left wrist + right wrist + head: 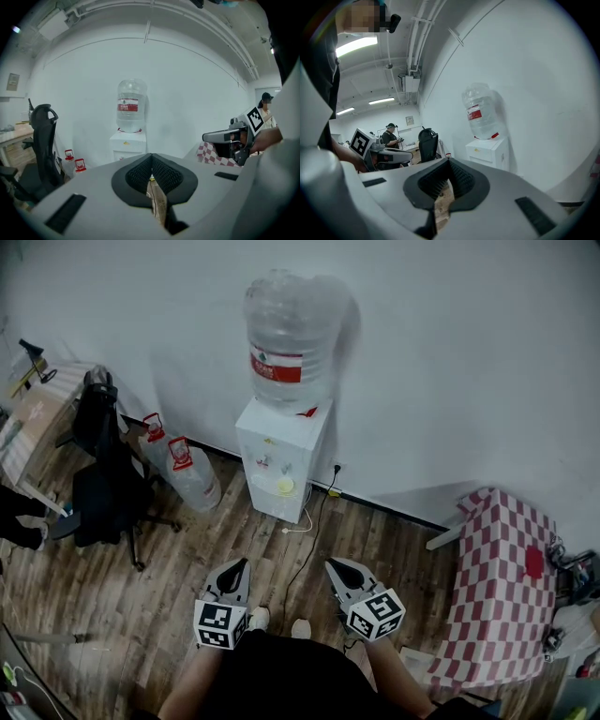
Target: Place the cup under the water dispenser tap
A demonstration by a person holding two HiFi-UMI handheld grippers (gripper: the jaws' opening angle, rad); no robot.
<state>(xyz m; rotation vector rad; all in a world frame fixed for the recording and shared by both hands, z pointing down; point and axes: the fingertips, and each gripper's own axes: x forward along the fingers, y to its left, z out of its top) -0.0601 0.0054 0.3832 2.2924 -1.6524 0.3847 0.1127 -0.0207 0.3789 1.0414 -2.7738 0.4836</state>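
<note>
The white water dispenser [279, 451] stands against the wall with a big clear bottle [289, 329] on top. A pale yellow cup [284, 486] sits on its front ledge below the taps. My left gripper [241, 565] and right gripper [334, 566] hover side by side over the wood floor, well short of the dispenser, both pointing at it. Each is shut with nothing held. In the left gripper view the dispenser [127, 146] is straight ahead beyond the shut left gripper [151, 157]. In the right gripper view the dispenser [488, 151] is right of the shut right gripper [448, 162].
A black office chair [103, 479] and two empty jugs with red handles [190, 474] stand left of the dispenser. At the right is a table with a red-checked cloth [502, 582]. A cable [309, 531] runs over the floor. A person [389, 137] stands far back.
</note>
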